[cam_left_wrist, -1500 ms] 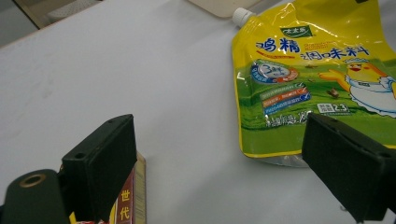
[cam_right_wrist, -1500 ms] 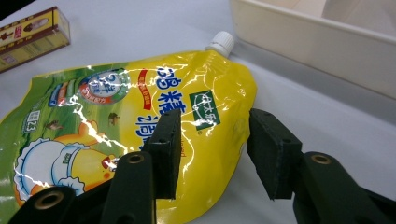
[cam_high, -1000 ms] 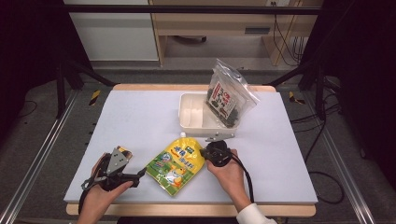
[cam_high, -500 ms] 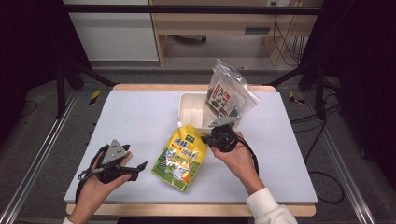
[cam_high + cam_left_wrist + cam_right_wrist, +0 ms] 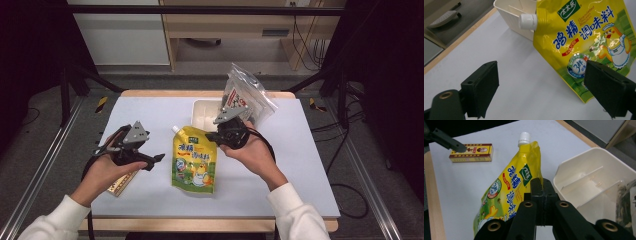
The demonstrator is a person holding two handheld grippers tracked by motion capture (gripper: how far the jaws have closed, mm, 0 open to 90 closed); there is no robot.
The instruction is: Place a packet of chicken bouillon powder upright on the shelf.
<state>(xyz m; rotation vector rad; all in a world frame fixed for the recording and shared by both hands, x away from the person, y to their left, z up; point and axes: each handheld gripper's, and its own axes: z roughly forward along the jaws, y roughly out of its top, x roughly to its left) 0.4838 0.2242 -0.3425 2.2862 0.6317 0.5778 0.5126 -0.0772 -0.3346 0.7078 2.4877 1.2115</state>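
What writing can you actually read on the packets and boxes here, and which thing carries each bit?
"太太乐": green badge at the top of the yellow spouted pouch.
"鸡精调味料": big blue characters on that pouch.
"Granulated Chicken Flavour": small line beside the badge, only partly legible.
"3鲜": round blue seal on that pouch.
Small red and yellow box: print too small to read.
Clear bag in the white bin: red label blurred, unreadable.

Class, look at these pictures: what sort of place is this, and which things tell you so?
Probably a lab or recording workspace: a white-topped table inside a metal frame, loose cables on the floor, and a handheld gripper.
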